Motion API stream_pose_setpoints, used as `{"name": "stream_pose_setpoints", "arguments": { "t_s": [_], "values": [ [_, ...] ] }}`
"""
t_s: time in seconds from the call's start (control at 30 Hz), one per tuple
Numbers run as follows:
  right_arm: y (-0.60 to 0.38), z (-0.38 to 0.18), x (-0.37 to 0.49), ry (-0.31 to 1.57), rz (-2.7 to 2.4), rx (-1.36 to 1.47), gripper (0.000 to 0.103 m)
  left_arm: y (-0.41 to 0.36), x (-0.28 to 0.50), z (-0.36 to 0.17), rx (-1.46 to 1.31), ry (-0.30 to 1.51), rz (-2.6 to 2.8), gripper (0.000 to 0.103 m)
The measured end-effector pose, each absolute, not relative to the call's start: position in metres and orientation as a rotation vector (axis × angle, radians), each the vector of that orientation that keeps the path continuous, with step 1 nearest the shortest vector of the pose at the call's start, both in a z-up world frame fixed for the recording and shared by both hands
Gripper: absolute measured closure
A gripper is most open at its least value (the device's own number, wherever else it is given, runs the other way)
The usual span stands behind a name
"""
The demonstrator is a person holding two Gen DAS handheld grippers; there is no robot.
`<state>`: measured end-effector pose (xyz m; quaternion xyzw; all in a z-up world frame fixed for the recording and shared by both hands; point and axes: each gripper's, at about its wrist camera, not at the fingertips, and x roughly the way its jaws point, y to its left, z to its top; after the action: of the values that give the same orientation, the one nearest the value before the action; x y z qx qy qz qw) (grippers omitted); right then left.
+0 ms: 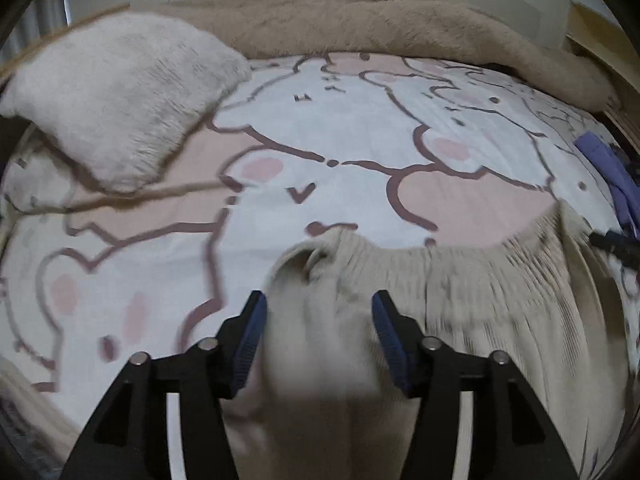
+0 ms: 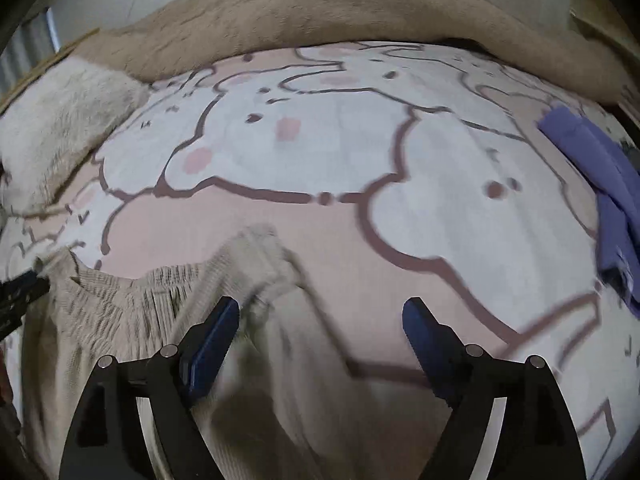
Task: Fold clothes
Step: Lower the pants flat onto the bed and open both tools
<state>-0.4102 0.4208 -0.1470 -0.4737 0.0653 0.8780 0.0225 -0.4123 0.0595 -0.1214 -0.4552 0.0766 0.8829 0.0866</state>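
Note:
A cream ribbed knit garment [image 1: 480, 300] with a gathered waistband lies on the bed; it also shows in the right wrist view [image 2: 168, 308]. My left gripper [image 1: 318, 308] is open, its jaws on either side of the garment's left corner, blurred fabric between them. My right gripper [image 2: 320, 316] is open wide over the garment's right corner, with fabric lying by its left finger [image 2: 216, 332]. The right gripper's tip shows at the far right of the left wrist view [image 1: 616, 242]; the left gripper's tip shows at the left of the right wrist view [image 2: 20, 292].
The bed sheet [image 1: 360, 128] is pink and white with a bunny print. A white fluffy pillow [image 1: 116, 96] lies at the left. A beige fleece blanket [image 2: 340, 12] runs along the far edge. A purple garment [image 2: 600, 176] lies at the right.

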Motion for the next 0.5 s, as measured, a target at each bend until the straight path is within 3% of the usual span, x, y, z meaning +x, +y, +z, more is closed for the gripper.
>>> {"name": "stream_pose_setpoints", "arguments": {
  "t_s": [0.23, 0.5],
  "values": [
    [0.454, -0.090, -0.278, 0.320, 2.801, -1.391, 0.019, 0.003, -0.258, -0.062, -1.205, 0.307, 2.706, 0.036],
    [0.459, -0.083, -0.094, 0.448, 2.755, -1.371, 0.020, -0.034, -0.090, -0.066, -1.206, 0.263, 2.765, 0.036]
  ]
}}
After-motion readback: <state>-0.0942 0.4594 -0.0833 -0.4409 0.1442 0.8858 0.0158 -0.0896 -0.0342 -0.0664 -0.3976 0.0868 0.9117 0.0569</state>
